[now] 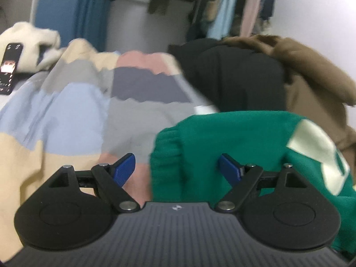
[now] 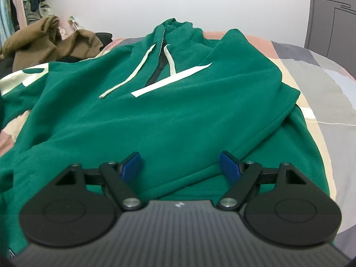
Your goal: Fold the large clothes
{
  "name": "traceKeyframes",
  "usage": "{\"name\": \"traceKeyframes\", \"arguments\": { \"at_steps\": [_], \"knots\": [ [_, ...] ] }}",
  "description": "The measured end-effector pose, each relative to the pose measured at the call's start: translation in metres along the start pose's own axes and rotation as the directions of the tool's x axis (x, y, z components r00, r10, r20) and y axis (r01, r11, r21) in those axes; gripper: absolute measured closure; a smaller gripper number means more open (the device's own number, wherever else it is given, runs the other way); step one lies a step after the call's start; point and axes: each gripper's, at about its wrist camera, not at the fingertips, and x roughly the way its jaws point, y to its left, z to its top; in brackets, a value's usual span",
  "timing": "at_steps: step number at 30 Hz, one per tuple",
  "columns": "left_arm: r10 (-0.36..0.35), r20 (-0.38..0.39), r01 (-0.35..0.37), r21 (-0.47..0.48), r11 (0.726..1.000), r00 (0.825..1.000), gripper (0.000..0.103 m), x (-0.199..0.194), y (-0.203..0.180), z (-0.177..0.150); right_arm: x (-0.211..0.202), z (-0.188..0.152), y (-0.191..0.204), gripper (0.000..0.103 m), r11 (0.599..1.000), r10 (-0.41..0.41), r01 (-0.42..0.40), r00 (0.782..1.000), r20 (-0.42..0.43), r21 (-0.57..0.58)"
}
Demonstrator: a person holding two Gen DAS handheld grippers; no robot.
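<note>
- Across the bed, a patchwork bedspread (image 2: 329, 71) in beige, grey, pink and pale blue covered the whole surface and carried every garment seen.
- A green hoodie (image 2: 169, 102) lay front-up on the bedspread, hood toward the far wall, two white drawstrings (image 2: 133, 71) trailing over the chest beside a dark zip; one sleeve was folded across the body.
- A brown garment (image 2: 44, 42) sat heaped at the far left of the right wrist view, on top of a black garment (image 1: 233, 75); both lay just beyond the hoodie.
- A cream fleece item (image 1: 29, 42) lay at the far left corner, with a phone (image 1: 10, 66), screen lit, resting against it.
- Hanging clothes (image 1: 233, 4) filled the background; no container could be identified.
- The right gripper (image 2: 180, 164) hovered low over the hoodie's folded sleeve, claw spread wide, pads not pressing on the fabric.
- The left gripper (image 1: 178, 166) stood at the hoodie's ribbed cuff (image 1: 166, 151), claw spread wide; the picture was blurred, and no pinch showed.
</note>
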Motion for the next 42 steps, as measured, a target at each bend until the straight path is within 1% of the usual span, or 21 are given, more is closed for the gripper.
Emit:
{"name": "traceKeyframes", "arguments": {
  "at_steps": [3, 7, 9, 10, 11, 12, 14, 15, 16, 19, 22, 24, 26, 29, 30, 31, 34, 37, 38, 40, 42],
  "knots": [
    [-0.009, -0.059, 0.005, -0.069, 0.998, 0.998, 0.017, 0.015, 0.010, -0.002, 0.000, 0.000, 0.000, 0.024, 1.000, -0.002, 0.002, 1.000, -0.003, -0.001],
    [-0.023, -0.058, 0.017, -0.093, 0.996, 0.998, 0.017, 0.027, 0.013, -0.001, 0.003, -0.002, 0.001, 0.024, 1.000, -0.007, 0.007, 1.000, -0.011, -0.015],
    [-0.046, -0.062, 0.038, -0.127, 0.991, 0.997, 0.022, 0.032, 0.017, 0.003, 0.003, -0.002, 0.003, 0.024, 1.000, -0.010, 0.010, 1.000, -0.011, -0.028],
    [-0.055, -0.059, 0.047, -0.132, 0.990, 0.997, 0.033, 0.034, 0.018, 0.005, 0.003, -0.003, 0.003, 0.023, 0.999, -0.011, 0.010, 1.000, -0.009, -0.035],
    [-0.062, -0.055, 0.055, -0.121, 0.991, 0.997, 0.049, 0.035, 0.016, 0.008, 0.003, -0.002, 0.003, 0.023, 0.999, -0.009, 0.008, 1.000, -0.010, -0.039],
    [-0.062, -0.056, 0.056, -0.102, 0.993, 0.997, 0.055, 0.036, 0.014, 0.011, 0.003, -0.002, 0.002, 0.023, 0.999, -0.006, 0.005, 1.000, -0.012, -0.039],
    [-0.063, -0.042, 0.060, -0.072, 0.996, 0.997, 0.077, 0.035, 0.010, 0.019, 0.004, -0.001, 0.002, 0.022, 0.999, 0.001, -0.002, 1.000, -0.014, -0.034],
    [-0.072, -0.029, 0.070, -0.063, 0.996, 0.997, 0.080, 0.031, 0.009, 0.022, 0.005, -0.001, 0.001, 0.022, 0.999, 0.004, -0.005, 1.000, -0.013, -0.034],
    [-0.087, -0.017, 0.086, -0.048, 0.995, 0.996, 0.090, 0.027, 0.007, 0.027, 0.005, -0.001, 0.001, 0.022, 0.999, 0.006, -0.006, 1.000, -0.012, -0.038],
    [-0.155, 0.007, 0.155, -0.008, 0.988, 0.988, 0.092, 0.006, -0.002, 0.040, 0.006, 0.000, 0.003, 0.022, 0.998, 0.006, -0.006, 1.000, -0.007, -0.058],
    [-0.241, 0.040, 0.240, 0.034, 0.970, 0.970, 0.094, -0.026, -0.013, 0.057, 0.004, 0.003, 0.000, 0.022, 0.999, 0.021, -0.021, 1.000, -0.002, -0.049],
    [-0.306, 0.067, 0.301, 0.075, 0.951, 0.950, 0.094, -0.052, -0.025, 0.072, 0.003, 0.005, -0.003, 0.023, 0.999, 0.034, -0.034, 0.999, -0.001, -0.029],
    [-0.380, 0.087, 0.371, 0.103, 0.923, 0.921, 0.094, -0.084, -0.039, 0.088, 0.002, 0.007, -0.006, 0.023, 0.999, 0.047, -0.047, 0.999, 0.002, -0.005],
    [-0.474, 0.097, 0.452, 0.180, 0.873, 0.875, 0.094, -0.135, -0.068, 0.105, -0.001, 0.012, -0.012, 0.023, 0.997, 0.069, -0.069, 0.998, 0.008, 0.045],
    [-0.493, 0.099, 0.467, 0.209, 0.859, 0.864, 0.095, -0.150, -0.078, 0.107, -0.002, 0.013, -0.014, 0.023, 0.995, 0.077, -0.078, 0.997, 0.013, 0.060],
    [-0.526, 0.097, 0.493, 0.240, 0.836, 0.845, 0.095, -0.169, -0.090, 0.108, -0.004, 0.013, -0.017, 0.023, 0.994, 0.083, -0.084, 0.996, 0.019, 0.074],
    [-0.624, 0.060, 0.579, 0.309, 0.754, 0.779, 0.095, -0.220, -0.125, 0.103, -0.009, 0.014, -0.026, 0.023, 0.989, 0.089, -0.092, 0.996, 0.032, 0.115],
    [-0.710, 0.007, 0.662, 0.358, 0.659, 0.704, 0.095, -0.268, -0.155, 0.083, -0.011, 0.013, -0.039, 0.023, 0.981, 0.090, -0.094, 0.995, 0.033, 0.172],
    [-0.731, -0.014, 0.682, 0.373, 0.629, 0.682, 0.095, -0.282, -0.164, 0.074, -0.011, 0.012, -0.043, 0.023, 0.978, 0.091, -0.095, 0.995, 0.034, 0.187],
    [-0.761, -0.057, 0.703, 0.432, 0.565, 0.646, 0.095, -0.312, -0.184, 0.049, -0.012, 0.012, -0.053, 0.023, 0.969, 0.094, -0.100, 0.995, 0.039, 0.226],
    [-0.798, -0.109, 0.738, 0.470, 0.484, 0.593, 0.095, -0.336, -0.202, 0.021, -0.013, 0.012, -0.063, 0.023, 0.955, 0.098, -0.108, 0.994, 0.050, 0.275]
  ]
}}
